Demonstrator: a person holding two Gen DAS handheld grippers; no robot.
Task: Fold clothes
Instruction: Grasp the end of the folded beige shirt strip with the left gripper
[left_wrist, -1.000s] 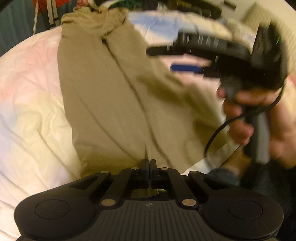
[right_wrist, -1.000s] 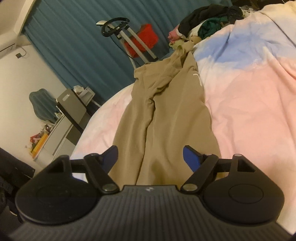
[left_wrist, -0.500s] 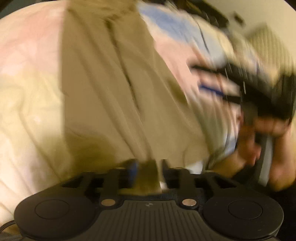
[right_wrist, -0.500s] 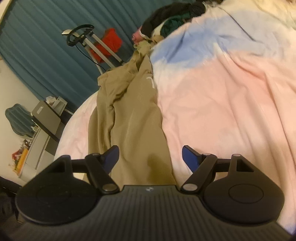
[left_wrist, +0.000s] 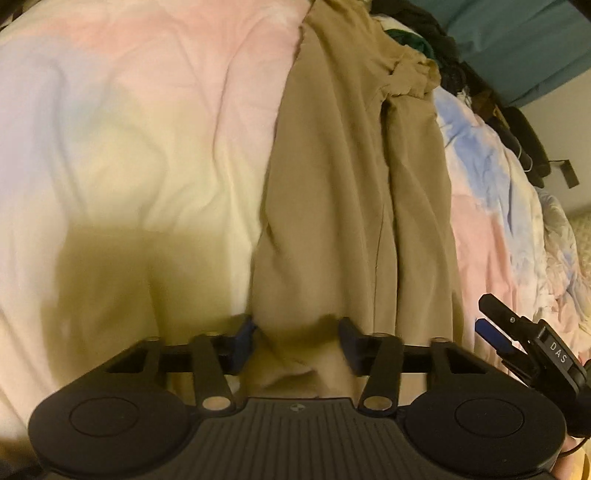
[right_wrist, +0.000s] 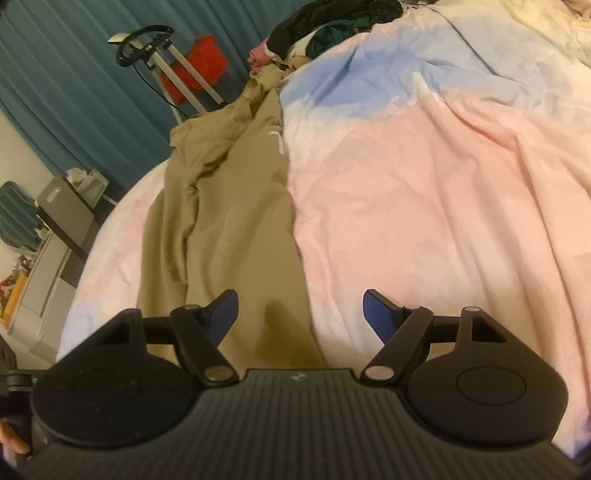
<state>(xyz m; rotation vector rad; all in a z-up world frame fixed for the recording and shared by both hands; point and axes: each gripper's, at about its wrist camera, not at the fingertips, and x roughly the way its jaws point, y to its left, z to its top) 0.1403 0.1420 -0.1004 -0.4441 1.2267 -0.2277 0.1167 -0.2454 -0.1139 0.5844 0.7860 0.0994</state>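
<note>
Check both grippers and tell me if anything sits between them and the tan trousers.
Nothing visible does. The left gripper is open with a bunched end of the tan trousers between its fingers. The right gripper is open over the trousers' edge on the quilt.

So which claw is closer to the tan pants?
Left. The left gripper straddles the tan pants hem; the right gripper hangs open over their edge.
</note>
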